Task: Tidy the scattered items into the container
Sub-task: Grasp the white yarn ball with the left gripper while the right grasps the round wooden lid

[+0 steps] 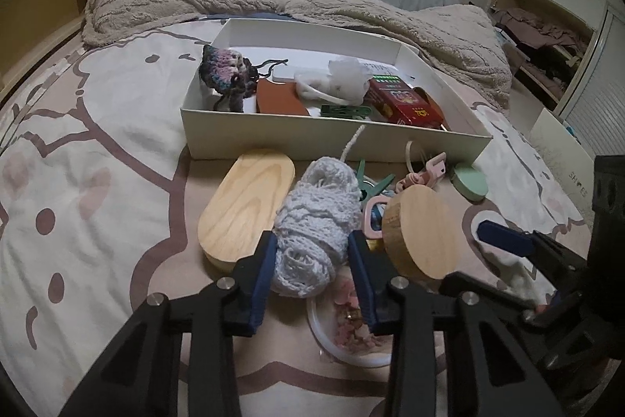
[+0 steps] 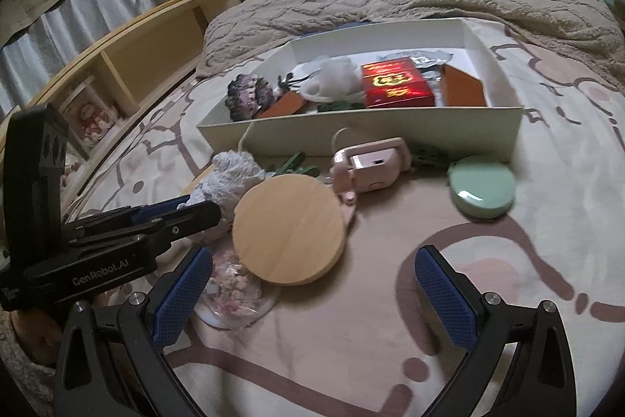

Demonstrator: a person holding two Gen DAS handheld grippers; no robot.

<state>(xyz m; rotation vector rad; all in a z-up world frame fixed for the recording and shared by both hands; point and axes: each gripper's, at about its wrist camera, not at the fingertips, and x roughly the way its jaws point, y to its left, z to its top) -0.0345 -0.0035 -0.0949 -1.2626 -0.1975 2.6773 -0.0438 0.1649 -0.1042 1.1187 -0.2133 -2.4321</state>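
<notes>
We see left gripper [image 1: 312,260] pinching white yarn bundle [image 1: 316,217], bed-level before white box [image 1: 336,139] | soft, light, squashy: we'd hold mid-bundle, trailing strand may snag | right gripper [image 2: 312,292] wide, empty

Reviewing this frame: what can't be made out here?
- Glass dish of pink bits: left wrist view, left gripper covers it; right wrist view, round wooden lid overlaps it.
- Pink clip: left wrist view, partly behind the lid.
- Box floor: both views, near wall hides it.
</notes>
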